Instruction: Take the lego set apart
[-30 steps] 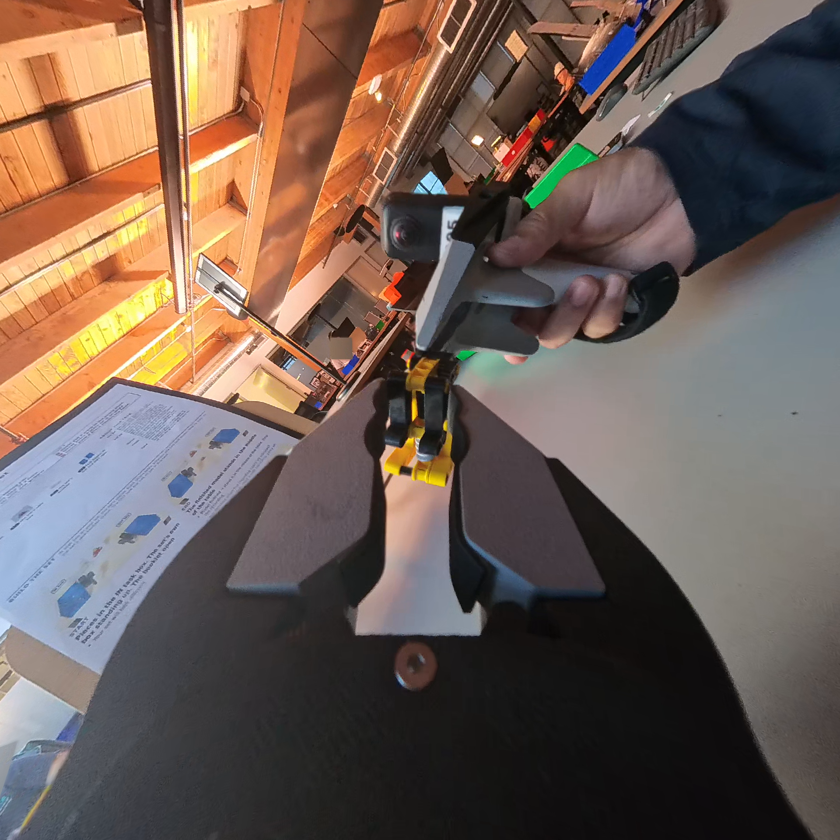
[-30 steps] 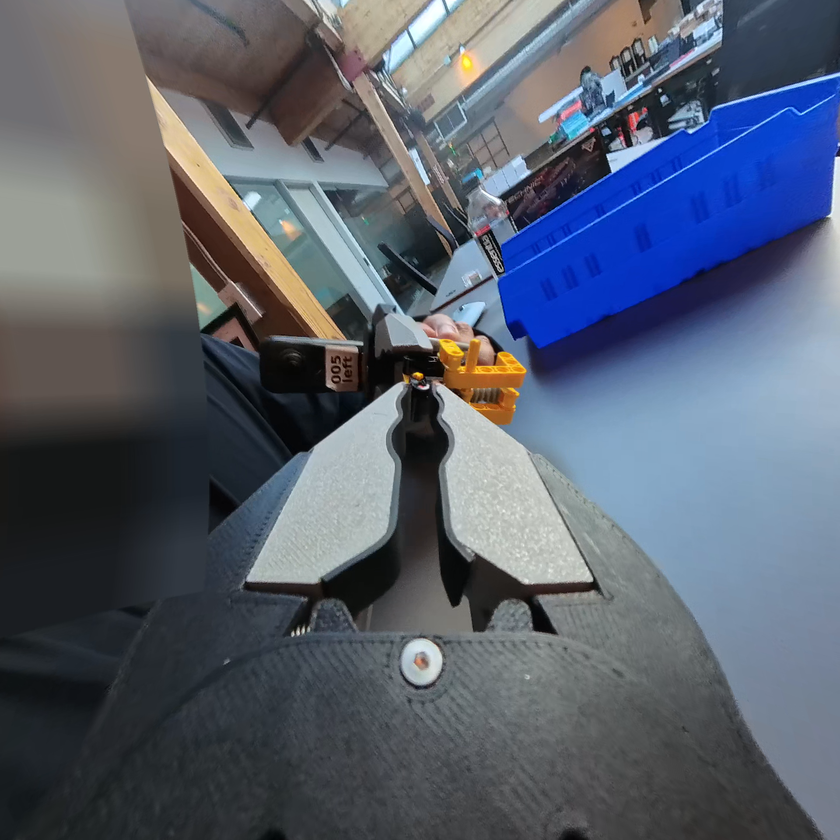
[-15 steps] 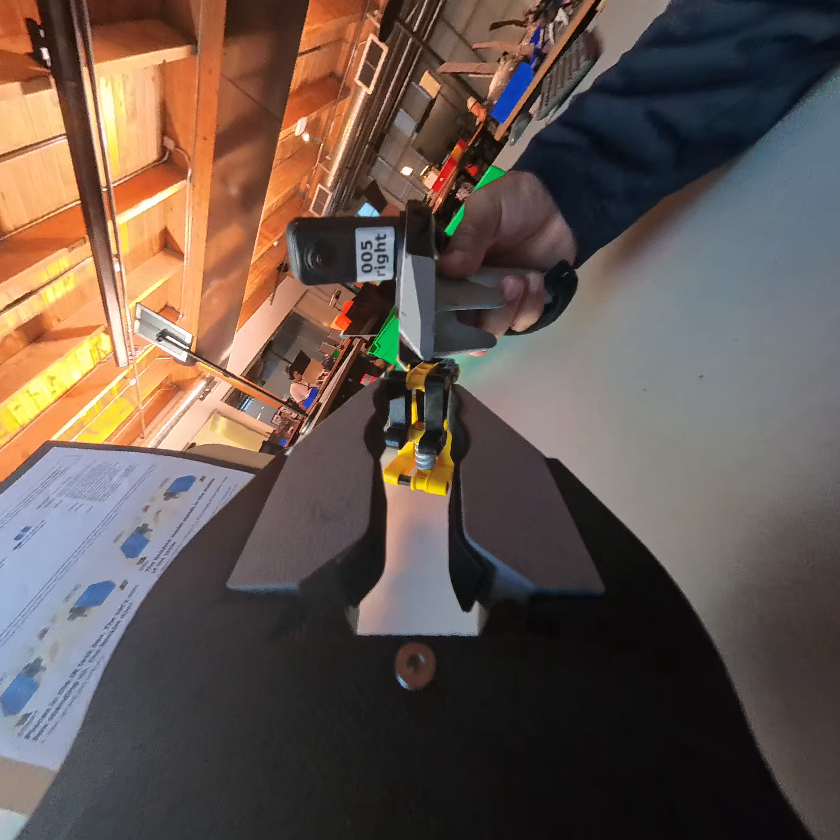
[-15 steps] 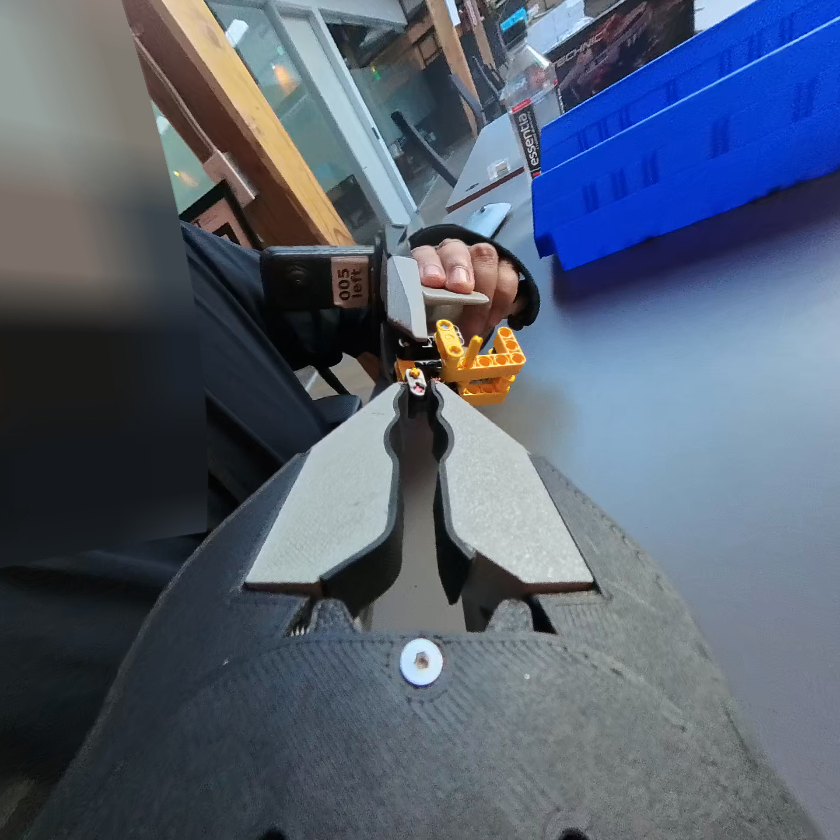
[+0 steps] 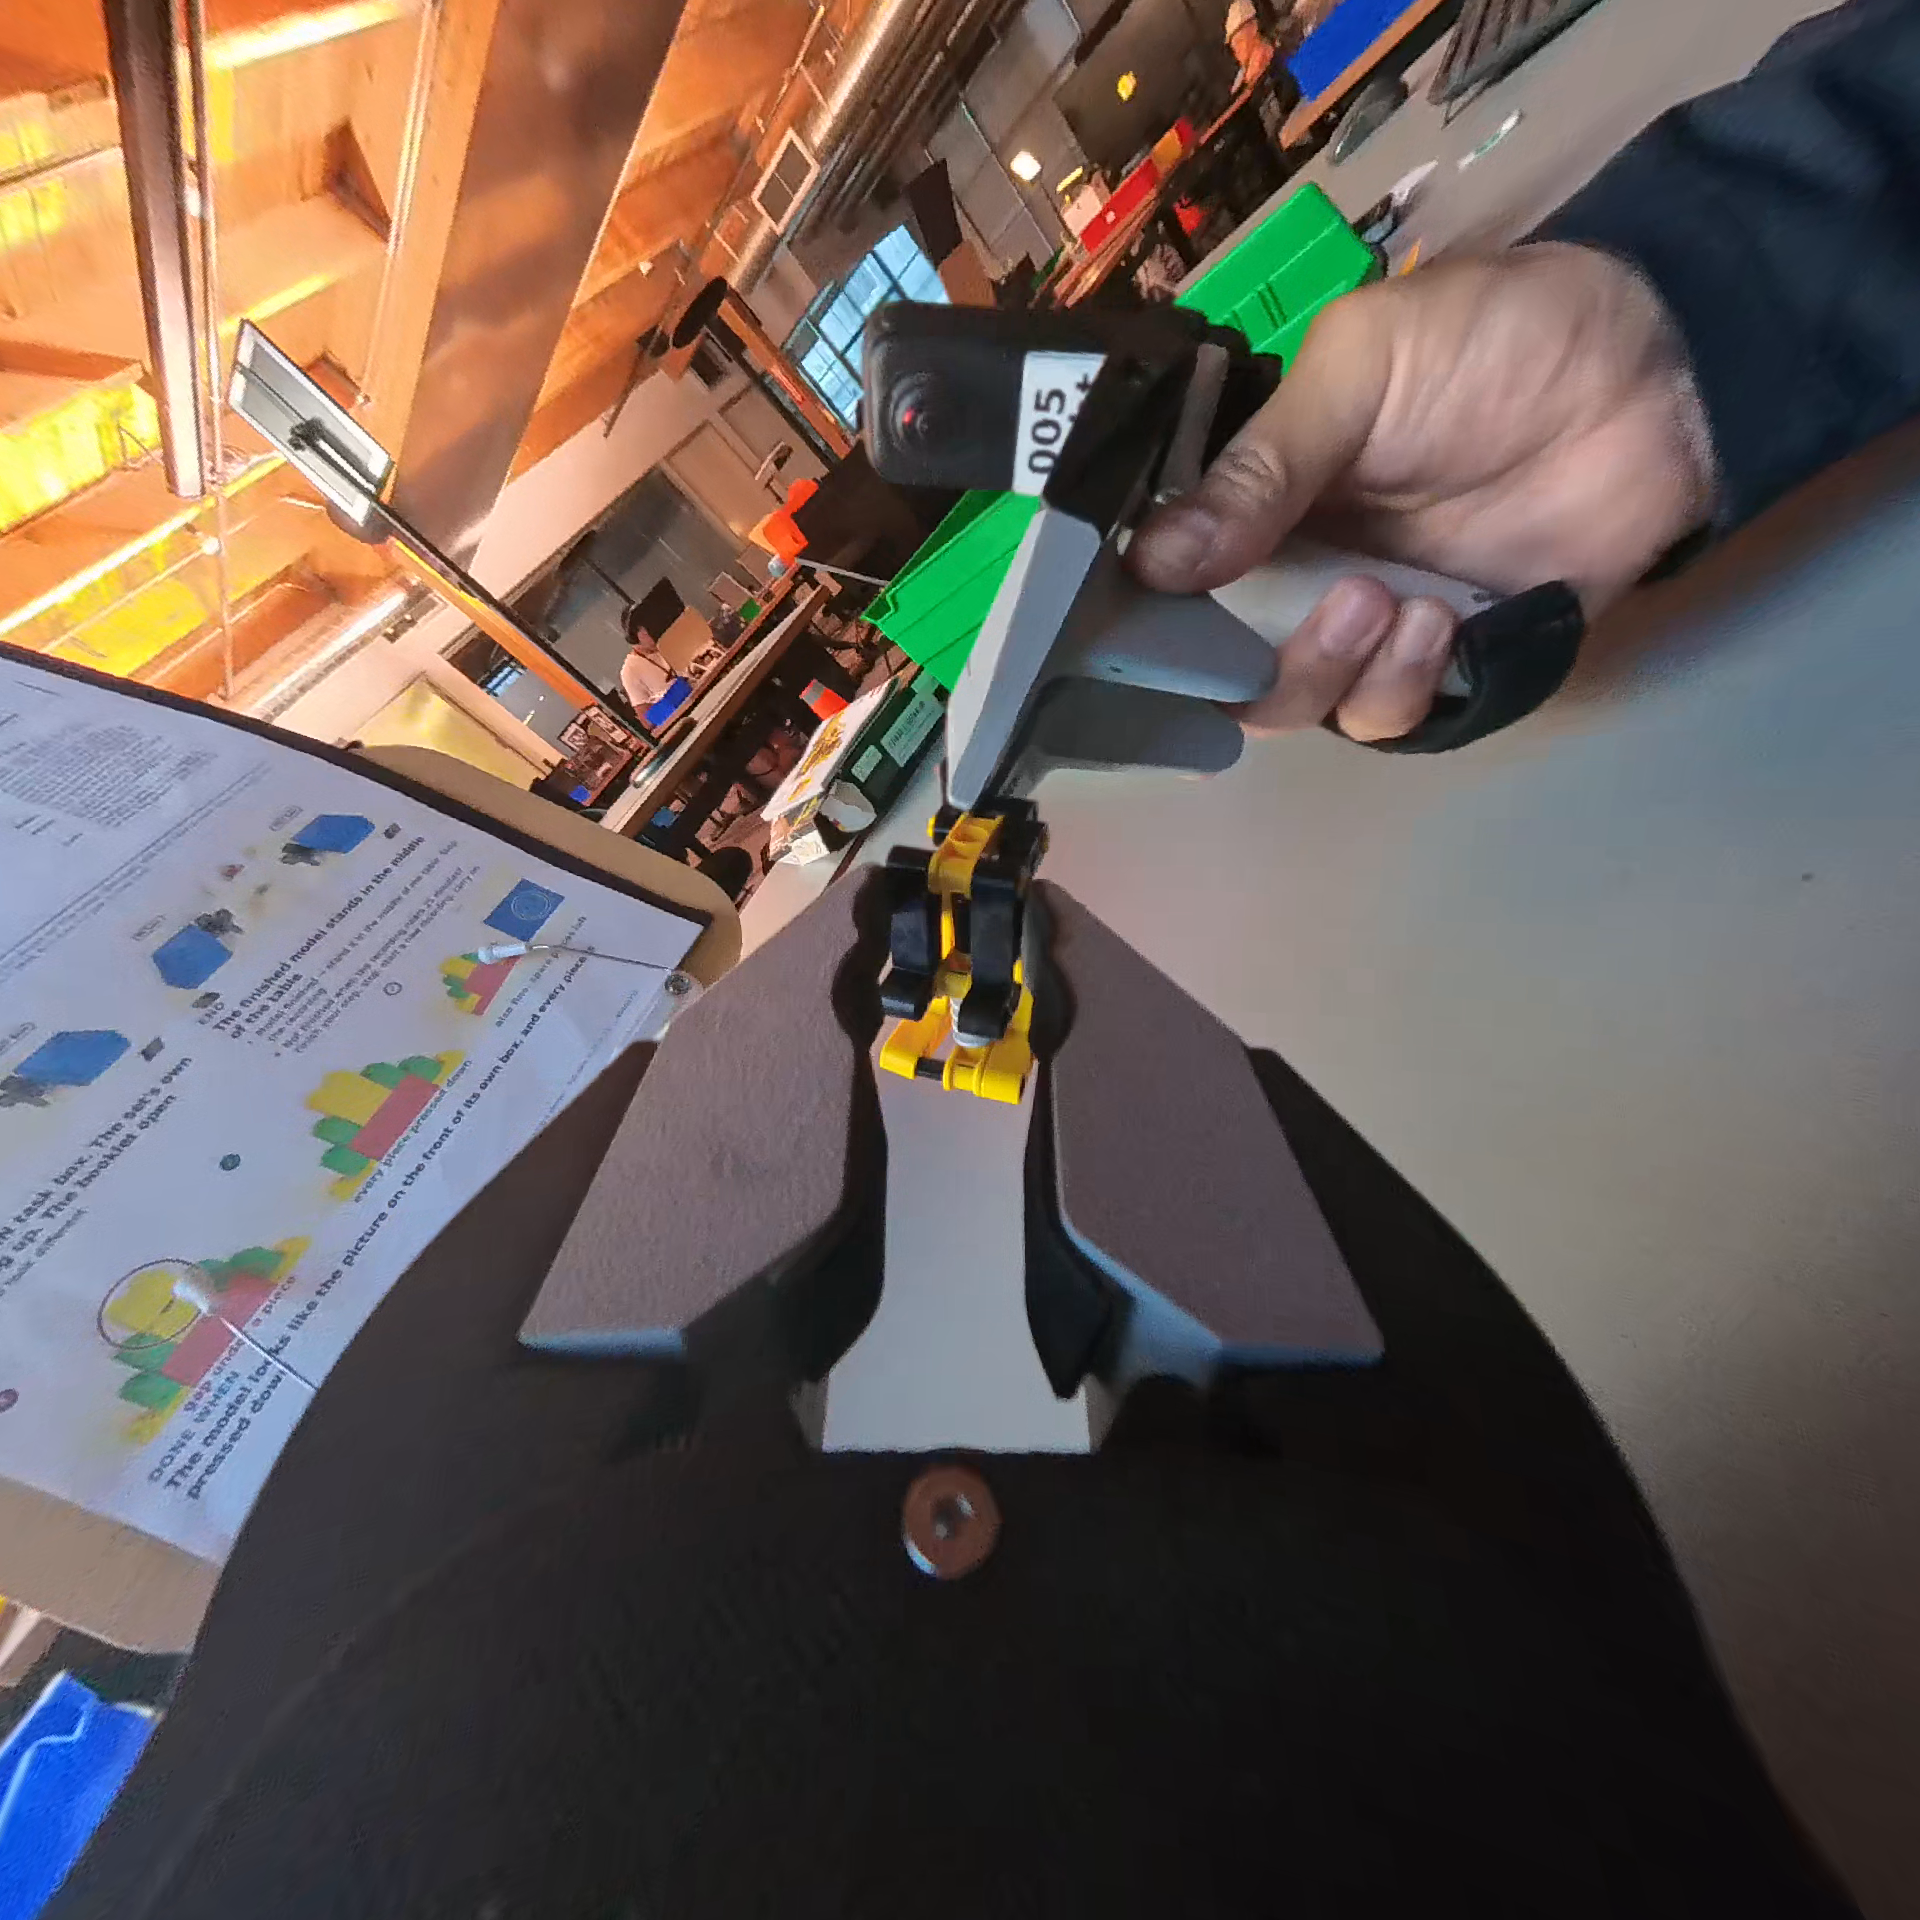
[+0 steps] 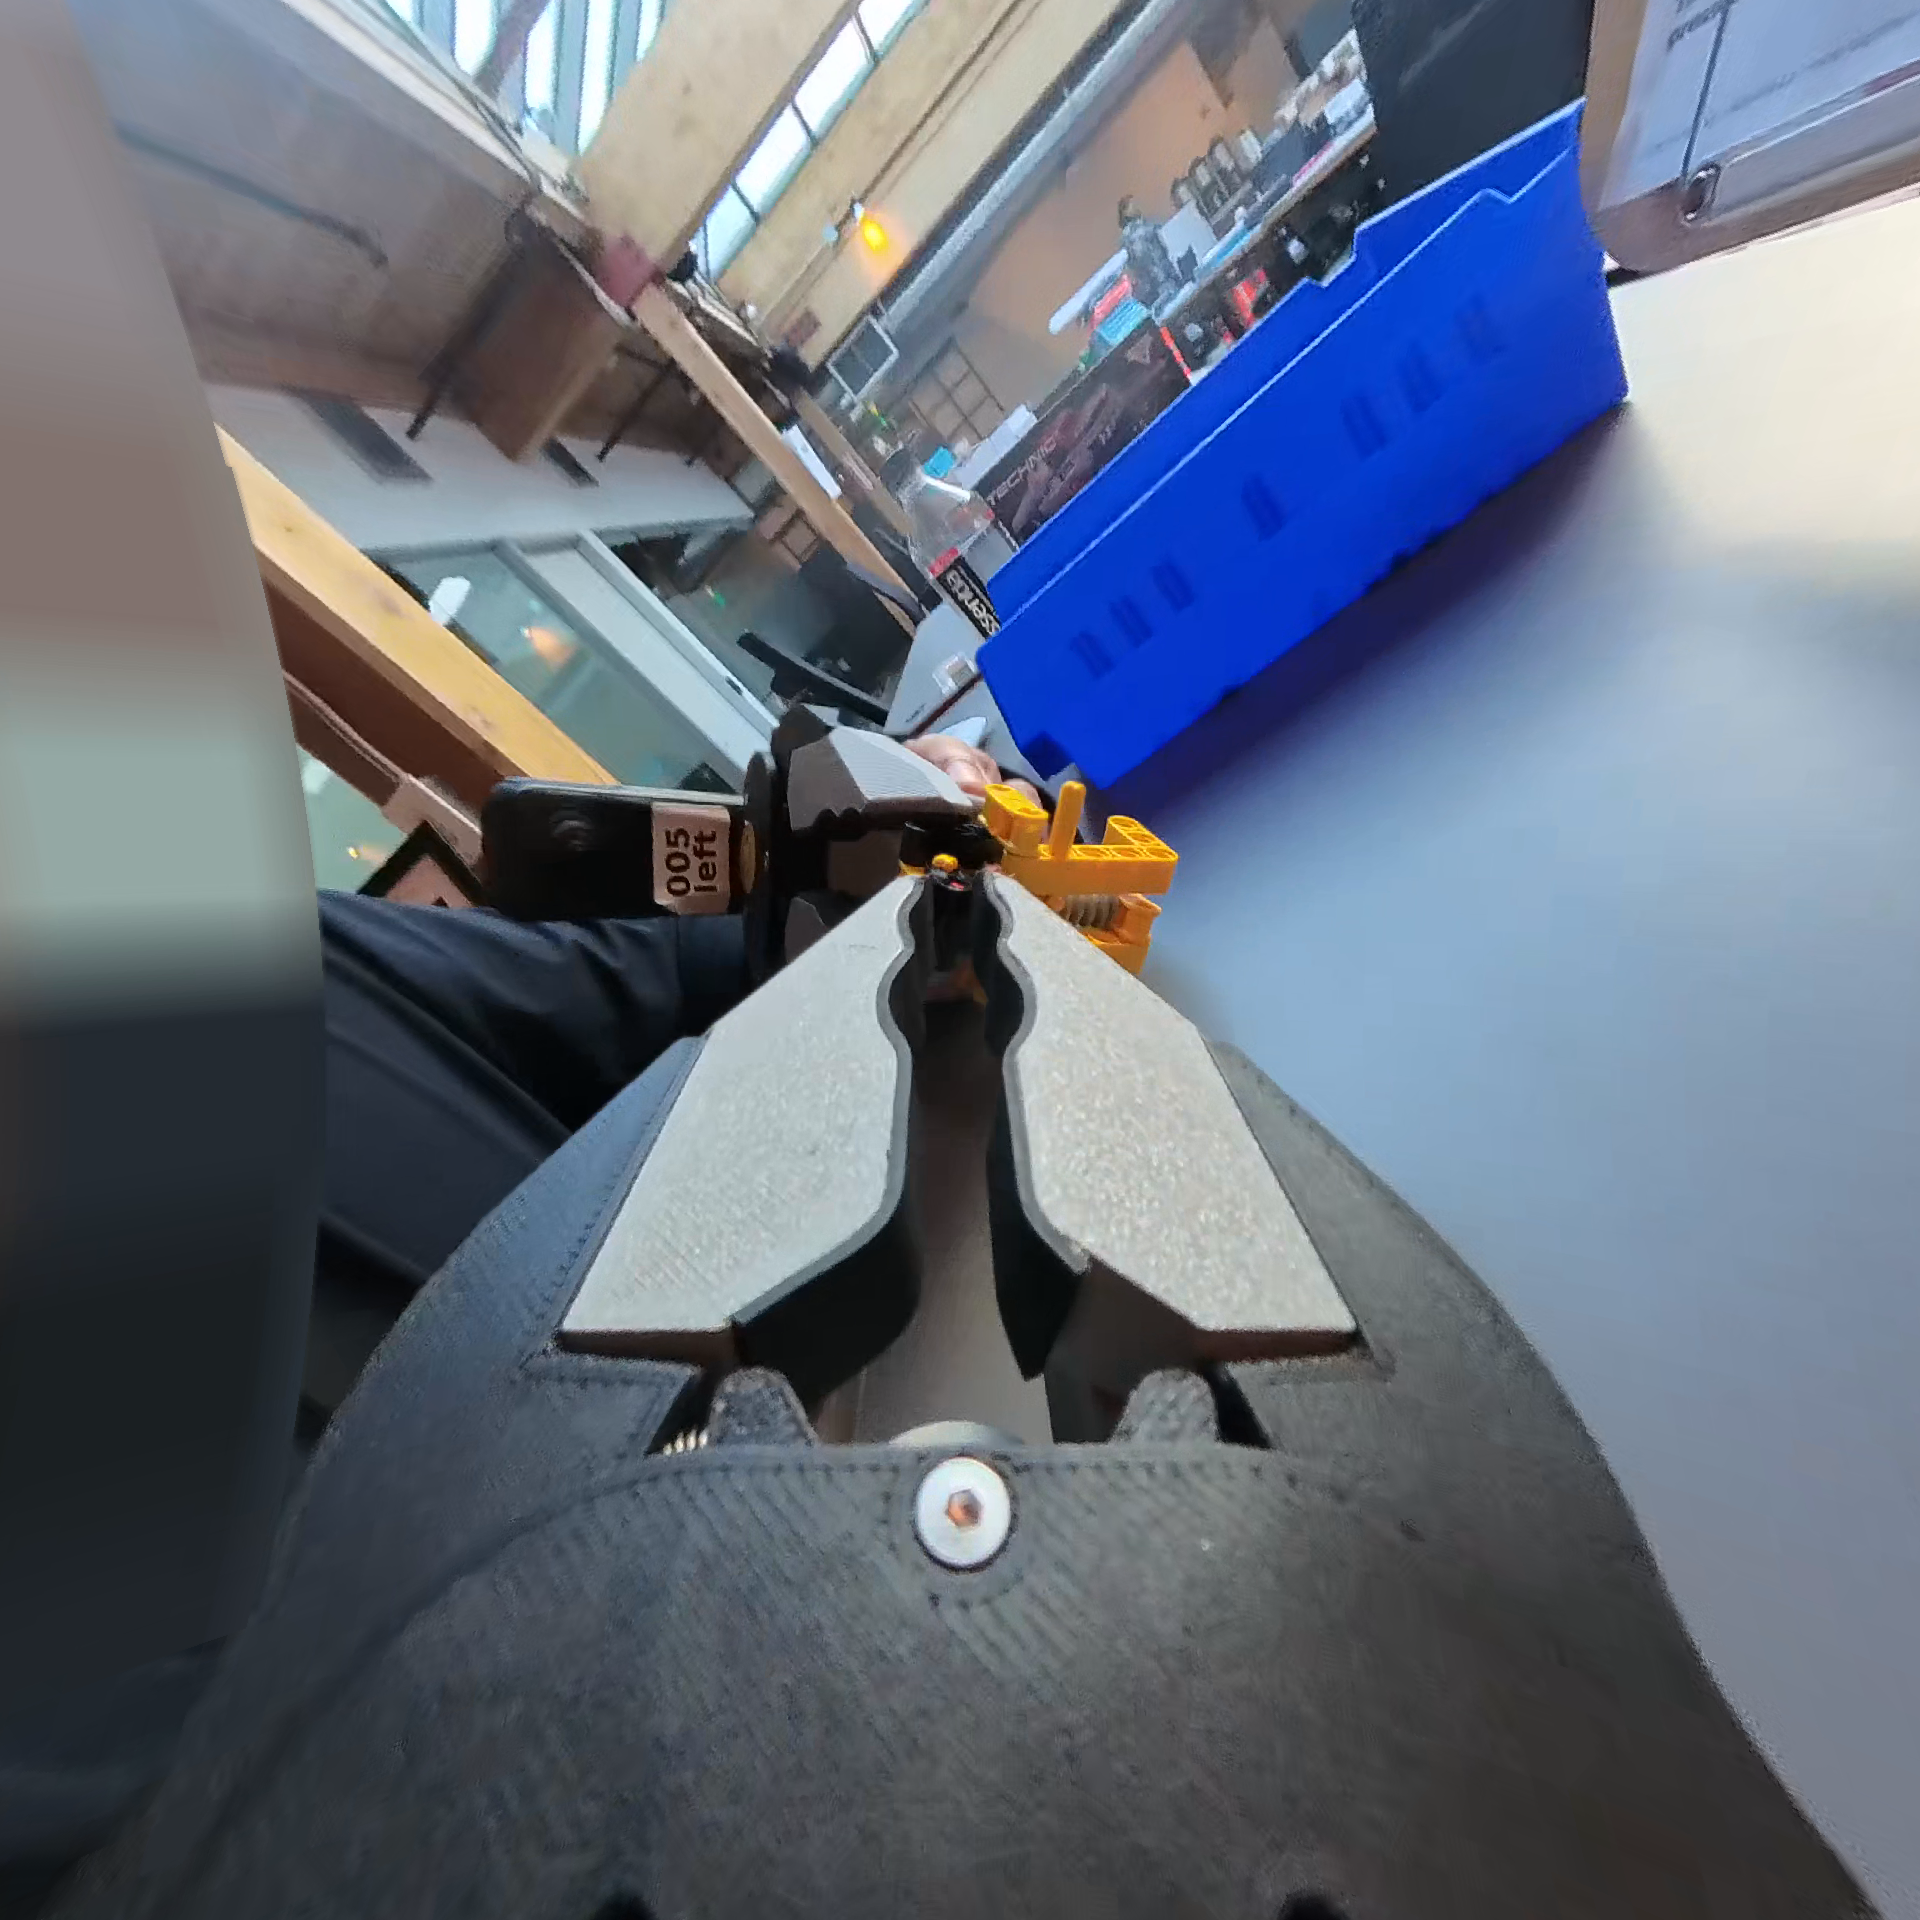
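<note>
both grippers, left gripper (image 5: pixel 951 935) and right gripper (image 6: pixel 951 896), pinch the lego set (image 5: pixel 961 971) between nearly closed fingers.

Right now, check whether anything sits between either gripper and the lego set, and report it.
Nothing visible does. The left gripper is shut on the lego set, and the right gripper pinches a small part at its opposite end. The set is held above the table.

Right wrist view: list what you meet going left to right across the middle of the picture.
Blurred patch along the left edge → dark sleeve → left claw's black camera → left claw → yellow lego set → blue bin → grey table.
</note>
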Action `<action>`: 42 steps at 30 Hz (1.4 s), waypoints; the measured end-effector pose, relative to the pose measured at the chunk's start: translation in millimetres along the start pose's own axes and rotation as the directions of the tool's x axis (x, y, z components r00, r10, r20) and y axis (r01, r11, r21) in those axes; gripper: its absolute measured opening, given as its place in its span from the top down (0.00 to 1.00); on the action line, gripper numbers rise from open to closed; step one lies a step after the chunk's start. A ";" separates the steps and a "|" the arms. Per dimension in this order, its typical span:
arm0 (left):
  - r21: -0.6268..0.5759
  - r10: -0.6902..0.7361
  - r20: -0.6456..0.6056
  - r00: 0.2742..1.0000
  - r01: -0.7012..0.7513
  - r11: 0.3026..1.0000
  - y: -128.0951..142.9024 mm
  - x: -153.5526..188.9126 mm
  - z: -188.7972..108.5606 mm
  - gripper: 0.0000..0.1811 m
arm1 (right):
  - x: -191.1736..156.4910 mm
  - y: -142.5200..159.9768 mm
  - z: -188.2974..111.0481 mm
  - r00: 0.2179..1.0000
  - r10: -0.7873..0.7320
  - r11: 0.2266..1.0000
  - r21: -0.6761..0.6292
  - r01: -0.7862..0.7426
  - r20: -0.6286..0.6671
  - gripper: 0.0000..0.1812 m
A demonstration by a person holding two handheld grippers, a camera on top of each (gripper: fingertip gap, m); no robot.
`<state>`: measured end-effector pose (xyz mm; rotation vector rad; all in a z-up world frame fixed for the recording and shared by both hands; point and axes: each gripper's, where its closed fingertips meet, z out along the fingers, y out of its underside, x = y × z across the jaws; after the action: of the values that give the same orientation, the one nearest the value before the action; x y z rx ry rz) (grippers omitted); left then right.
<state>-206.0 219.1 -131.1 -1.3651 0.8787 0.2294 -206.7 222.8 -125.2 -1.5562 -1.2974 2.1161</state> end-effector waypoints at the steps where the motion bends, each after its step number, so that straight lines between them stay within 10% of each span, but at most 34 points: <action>1: 0.004 -0.016 0.005 1.000 0.016 1.000 -1.0 -0.7 0.3 0.88 | -0.5 -1.7 -0.2 1.000 0.009 1.000 0.020 -0.009 0.001 0.98; 12: -0.124 0.050 0.080 0.996 -0.040 0.991 11.6 -3.3 5.5 0.87 | 18.2 -9.7 0.0 0.995 0.069 0.993 0.102 -0.062 -0.071 1.00; 17: -0.101 0.113 0.046 0.993 -0.108 0.989 4.9 8.3 6.9 0.87 | -1.1 -49.5 -27.2 0.972 -0.191 0.953 0.212 0.218 -0.138 1.00; 21: 0.067 -0.023 -0.123 0.992 0.032 0.997 0.3 16.8 -3.3 0.87 | -7.7 -33.7 -35.6 0.866 -0.456 0.889 -0.074 0.451 -0.204 1.00; 23: 0.120 0.001 -0.173 0.985 0.020 0.993 -4.6 21.3 -5.3 0.87 | -10.9 -22.6 -30.0 0.857 -0.482 0.876 -0.122 0.467 -0.183 0.76; 26: 0.102 0.015 -0.210 0.978 0.006 0.995 1.9 27.7 -5.3 0.87 | -25.3 5.4 -16.5 0.890 -0.454 0.874 -0.215 0.435 -0.046 0.86; 35: -0.016 -0.038 -0.237 0.971 0.035 0.999 17.7 34.2 0.5 0.88 | 22.2 41.4 -18.5 0.576 -0.796 0.557 -0.598 0.576 -0.186 1.00; 42: -0.034 -0.030 -0.278 0.960 0.021 0.999 23.4 42.0 2.5 0.87 | 22.3 39.8 -18.2 0.644 -0.740 0.627 -0.546 0.556 -0.194 0.96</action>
<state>-191.2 212.8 -176.5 -1.4589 1.0943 0.0295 -188.2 222.5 -170.6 -1.2359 -1.8881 1.0067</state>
